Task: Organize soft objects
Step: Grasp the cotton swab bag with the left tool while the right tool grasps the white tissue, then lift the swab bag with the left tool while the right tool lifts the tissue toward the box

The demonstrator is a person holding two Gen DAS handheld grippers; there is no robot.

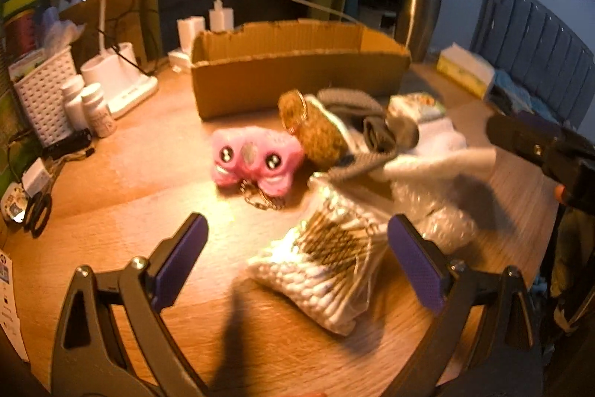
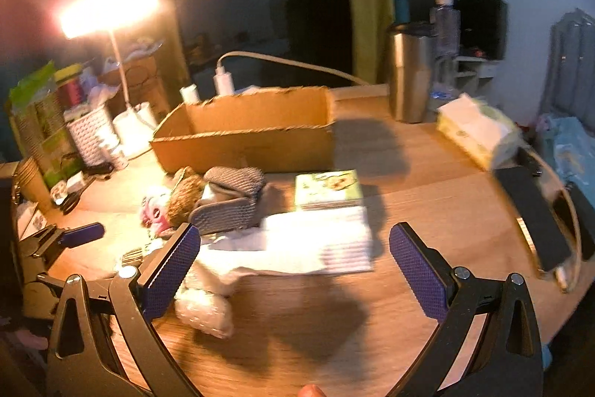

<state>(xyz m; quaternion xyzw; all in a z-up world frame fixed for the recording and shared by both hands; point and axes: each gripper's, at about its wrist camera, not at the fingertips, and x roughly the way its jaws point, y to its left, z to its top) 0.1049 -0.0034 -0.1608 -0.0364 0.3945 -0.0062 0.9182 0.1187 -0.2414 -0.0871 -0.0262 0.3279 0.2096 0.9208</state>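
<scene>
A pile of soft things lies on the wooden table in front of an open cardboard box. It holds a pink plush keychain, a brown fuzzy pouch, a grey knitted item, a white cloth, a bubble-wrap piece and a bag of cotton swabs. My left gripper is open above the swab bag. My right gripper is open over the white cloth. Both are empty.
A lit desk lamp, white basket, bottles and scissors crowd the left. A steel tumbler and tissue pack stand right. A small booklet lies by the cloth.
</scene>
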